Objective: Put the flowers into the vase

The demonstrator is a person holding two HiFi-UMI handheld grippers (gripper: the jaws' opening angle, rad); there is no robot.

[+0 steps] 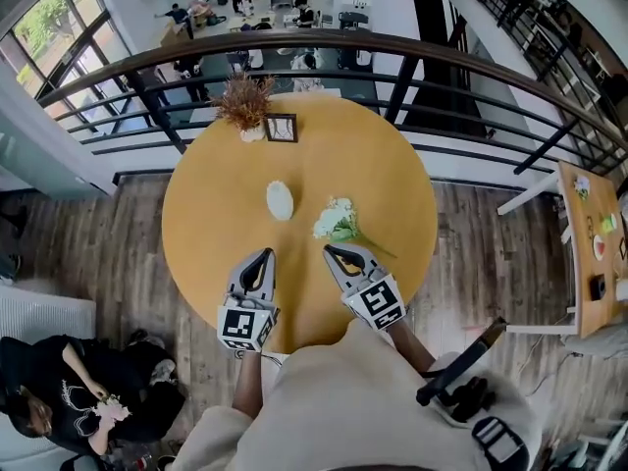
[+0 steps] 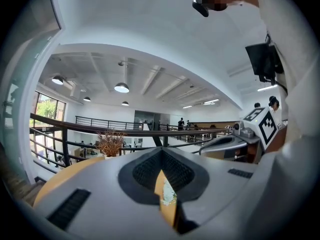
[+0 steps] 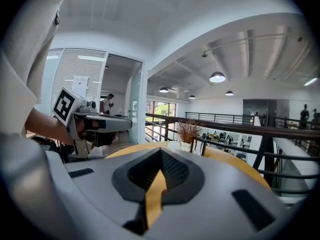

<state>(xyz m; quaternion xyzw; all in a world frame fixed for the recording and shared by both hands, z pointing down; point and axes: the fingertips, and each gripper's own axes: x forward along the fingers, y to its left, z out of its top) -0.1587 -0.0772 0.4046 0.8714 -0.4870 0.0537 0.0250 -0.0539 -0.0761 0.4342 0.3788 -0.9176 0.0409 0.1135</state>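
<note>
Setting: a round yellow table (image 1: 392, 165) beside a curved black railing (image 1: 412, 52), seen from above.
Flowers: a small bunch of white flowers (image 1: 337, 221) with a green stem lies flat on the table, right of centre, just beyond the right gripper's tips.
Vase: a white egg-shaped vase (image 1: 280, 200) stands near the table's middle, left of the flowers and apart from them.
Left gripper: the left gripper (image 1: 263, 255) hovers over the near edge, its jaws closed tip to tip on nothing.
Right gripper: the right gripper (image 1: 334, 251) is alongside, its jaws also pressed together and empty.
Far side: a dried brown plant (image 1: 245, 101) in a small pot stands next to a dark picture frame (image 1: 281, 128).
</note>
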